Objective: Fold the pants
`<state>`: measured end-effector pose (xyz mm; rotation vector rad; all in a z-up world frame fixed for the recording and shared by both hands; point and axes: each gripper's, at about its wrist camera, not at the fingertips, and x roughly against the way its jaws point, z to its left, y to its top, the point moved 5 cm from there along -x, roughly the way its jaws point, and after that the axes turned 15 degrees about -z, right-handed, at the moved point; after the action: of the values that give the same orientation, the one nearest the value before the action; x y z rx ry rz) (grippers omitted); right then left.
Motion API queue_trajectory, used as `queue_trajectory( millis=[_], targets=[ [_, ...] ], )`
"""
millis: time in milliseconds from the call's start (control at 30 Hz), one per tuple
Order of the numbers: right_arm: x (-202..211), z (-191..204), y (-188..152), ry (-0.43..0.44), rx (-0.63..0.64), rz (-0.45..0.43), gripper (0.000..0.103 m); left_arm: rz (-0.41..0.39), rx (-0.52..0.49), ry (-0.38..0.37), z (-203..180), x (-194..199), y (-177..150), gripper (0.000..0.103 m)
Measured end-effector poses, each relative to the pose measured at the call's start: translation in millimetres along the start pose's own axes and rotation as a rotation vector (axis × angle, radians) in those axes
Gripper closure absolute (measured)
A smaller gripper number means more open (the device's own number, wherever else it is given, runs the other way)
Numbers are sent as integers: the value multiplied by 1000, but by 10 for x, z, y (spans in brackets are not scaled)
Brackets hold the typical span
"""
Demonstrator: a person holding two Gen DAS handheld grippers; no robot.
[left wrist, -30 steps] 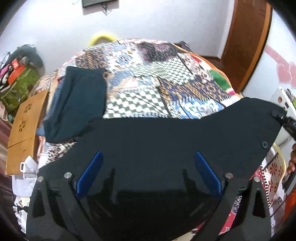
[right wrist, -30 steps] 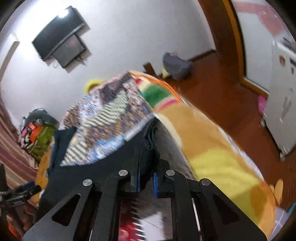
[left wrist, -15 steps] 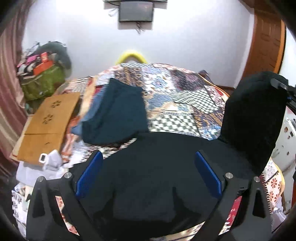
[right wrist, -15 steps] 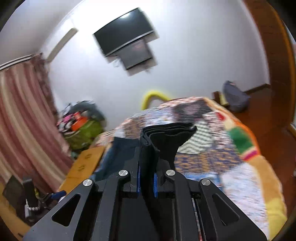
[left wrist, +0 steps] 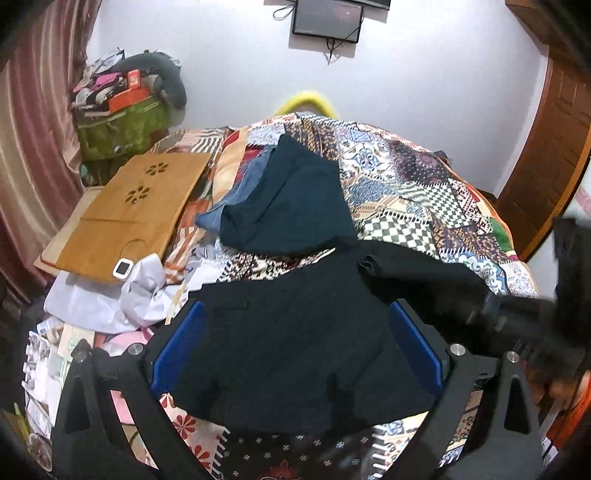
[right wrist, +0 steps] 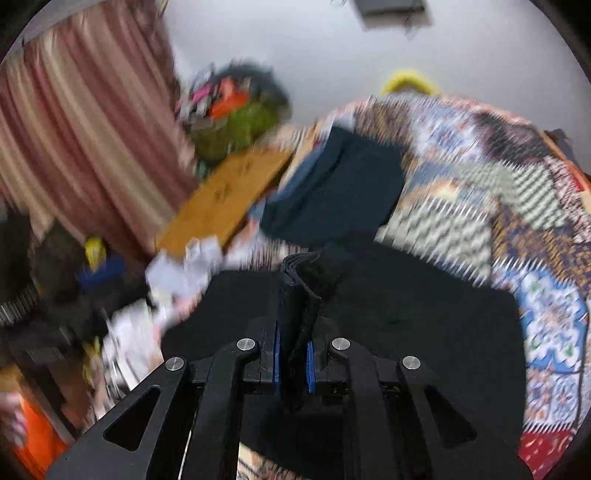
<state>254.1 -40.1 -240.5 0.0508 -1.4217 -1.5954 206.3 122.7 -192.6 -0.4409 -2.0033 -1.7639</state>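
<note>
The black pants (left wrist: pixel 295 339) lie on the patchwork bedspread (left wrist: pixel 406 184), near the front edge. My left gripper (left wrist: pixel 295 350) is open, its blue pads (left wrist: pixel 177 347) spread wide over the pants and gripping nothing. My right gripper (right wrist: pixel 293 354) is shut on a bunched fold of the pants (right wrist: pixel 299 295), lifted above the rest of the black cloth (right wrist: pixel 406 325). The right wrist view is blurred by motion. In the left wrist view the right gripper is a dark blur at the right (left wrist: pixel 517 317).
A folded dark teal garment (left wrist: pixel 291 206) lies behind the pants, on a blue one. A wooden lap desk (left wrist: pixel 125 214) and white cloth (left wrist: pixel 140 291) are at the left. A green bag (left wrist: pixel 122 125), curtain and wall TV (left wrist: pixel 327 16) stand behind.
My right gripper has swung the held end of the pants from the right edge over toward the left, doubling the cloth. My left gripper stayed open and has tilted down a little.
</note>
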Motion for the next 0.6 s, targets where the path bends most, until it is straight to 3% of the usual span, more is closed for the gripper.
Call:
queue_trajectory(
  millis=[167,267,433,600],
  targets=[
    [-50,87,-270,-3,77,97,84,21,-4,-5,-48,-36,-71,3],
    [99,57,-201,21,69,99,66,24,-17,-23,-127,-18,-61,3],
    [537,-12,30,10,119,2,55,6,-50,-56,-335,-7,66,3],
    [865,-283,335,-60,118,-100,52,-21,-102,-99,-651,-75,253,3]
  ],
)
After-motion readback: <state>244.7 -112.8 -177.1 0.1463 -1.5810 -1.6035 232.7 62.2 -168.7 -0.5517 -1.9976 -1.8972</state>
